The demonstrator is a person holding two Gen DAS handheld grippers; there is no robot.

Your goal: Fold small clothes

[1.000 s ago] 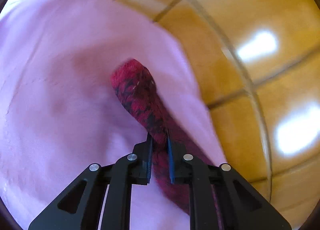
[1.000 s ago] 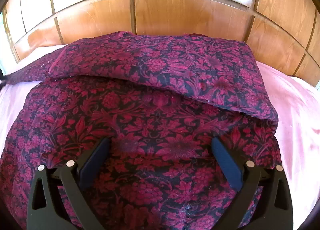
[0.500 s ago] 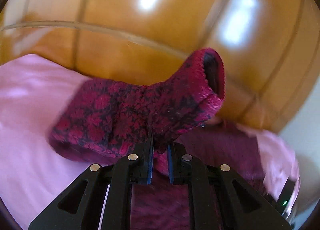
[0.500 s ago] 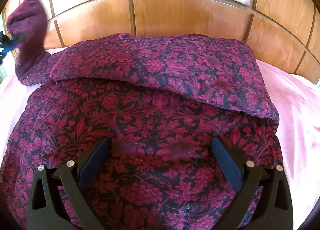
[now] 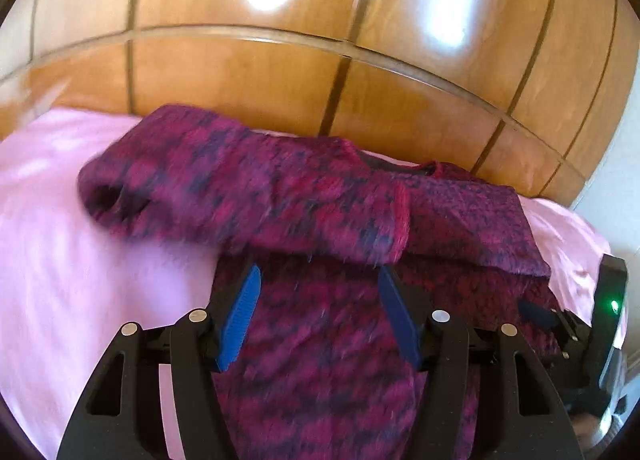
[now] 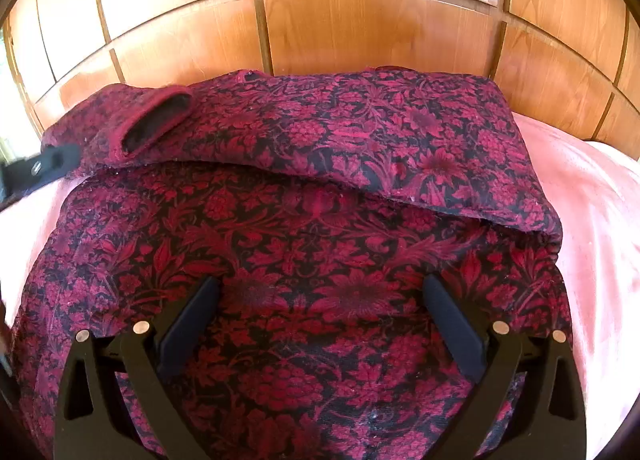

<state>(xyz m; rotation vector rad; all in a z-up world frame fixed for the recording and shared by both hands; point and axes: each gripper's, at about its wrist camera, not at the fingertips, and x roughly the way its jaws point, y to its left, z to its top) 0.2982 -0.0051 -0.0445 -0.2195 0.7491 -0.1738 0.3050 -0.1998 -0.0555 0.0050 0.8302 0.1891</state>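
Note:
A small dark red garment with a black floral print point(image 6: 320, 244) lies on the pink sheet point(image 6: 592, 220); it also shows in the left wrist view point(image 5: 320, 340). Its right sleeve is folded across the chest point(image 6: 380, 132). Its left sleeve point(image 5: 248, 188) lies folded over the top, cuff point(image 6: 156, 120) open toward me. My left gripper point(image 5: 318, 300) is open and empty just behind that sleeve. My right gripper point(image 6: 320, 308) is open and empty, low over the garment's lower half.
A wooden panelled headboard point(image 6: 360, 20) stands right behind the garment. Pink sheet extends to the left point(image 5: 80, 260) and right of it. The right gripper's body point(image 5: 600, 332) shows at the right edge of the left wrist view.
My left gripper carried the left sleeve up and over onto the garment, then opened and let it go. The right gripper has not moved.

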